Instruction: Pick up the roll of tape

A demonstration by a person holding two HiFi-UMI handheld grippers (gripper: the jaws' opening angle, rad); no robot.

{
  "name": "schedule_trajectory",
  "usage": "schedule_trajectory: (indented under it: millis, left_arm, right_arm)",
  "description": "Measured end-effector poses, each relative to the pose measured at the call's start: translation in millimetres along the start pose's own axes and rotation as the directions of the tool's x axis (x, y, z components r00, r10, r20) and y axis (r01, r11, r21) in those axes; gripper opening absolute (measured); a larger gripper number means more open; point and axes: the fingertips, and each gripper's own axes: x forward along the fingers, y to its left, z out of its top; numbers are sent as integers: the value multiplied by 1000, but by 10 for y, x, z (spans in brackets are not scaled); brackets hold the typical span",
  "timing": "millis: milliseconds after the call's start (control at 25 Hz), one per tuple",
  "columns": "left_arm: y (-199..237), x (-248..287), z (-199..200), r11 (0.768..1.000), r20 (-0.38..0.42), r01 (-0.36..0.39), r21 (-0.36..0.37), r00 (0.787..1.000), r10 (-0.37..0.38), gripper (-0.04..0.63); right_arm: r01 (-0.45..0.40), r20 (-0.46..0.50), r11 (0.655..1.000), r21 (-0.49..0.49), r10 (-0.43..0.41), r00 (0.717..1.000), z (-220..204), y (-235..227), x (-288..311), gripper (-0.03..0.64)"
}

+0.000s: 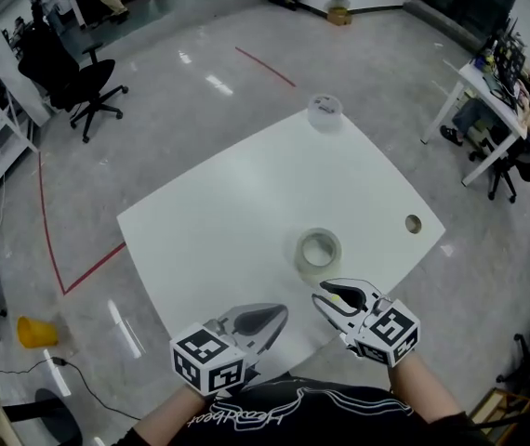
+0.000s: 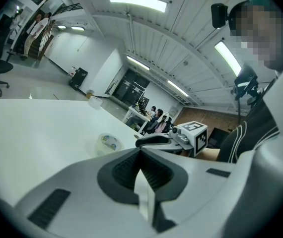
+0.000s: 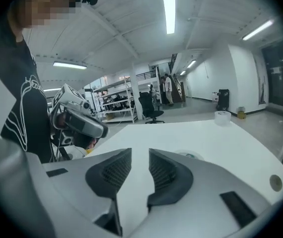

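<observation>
White table [image 1: 228, 221], two tape rolls, near roll [image 1: 318, 252], far roll [image 1: 324, 111], left tool [image 1: 276, 315] closed, right tool [image 1: 326, 296] ajar, both empty

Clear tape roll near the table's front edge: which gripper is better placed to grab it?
Right. The right gripper sits just before the clear tape roll with its jaws apart; the left gripper is farther off, jaws together.

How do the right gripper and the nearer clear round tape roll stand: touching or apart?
Apart. In the left gripper view, a strip of bare white table shows between the right gripper and the clear round tape roll.
</observation>
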Motion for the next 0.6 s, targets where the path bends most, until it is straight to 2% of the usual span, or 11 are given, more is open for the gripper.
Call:
schedule_trajectory:
  millis: [40, 280, 440, 600]
  left_arm:
    - [26, 9, 3, 1000, 0, 2, -4, 1000, -2, 3]
    - [214, 18, 22, 999, -4, 0, -37, 1000, 0, 3]
    - [349, 7, 57, 998, 8, -6, -70, 1000, 7, 3]
    - [429, 25, 25, 995, 7, -5, -95, 1000, 6, 3]
  right_arm:
    - [-10, -15, 1000, -13, 10, 1000, -40, -26, 60, 112]
    - [26, -158, 990, -138, -48, 986, -256, -320, 408, 140]
    - [22, -296, 961, -275, -106, 949, -486, -471, 606, 141]
    - [25, -366, 935, -353, -163, 916, -603, -577, 716, 141]
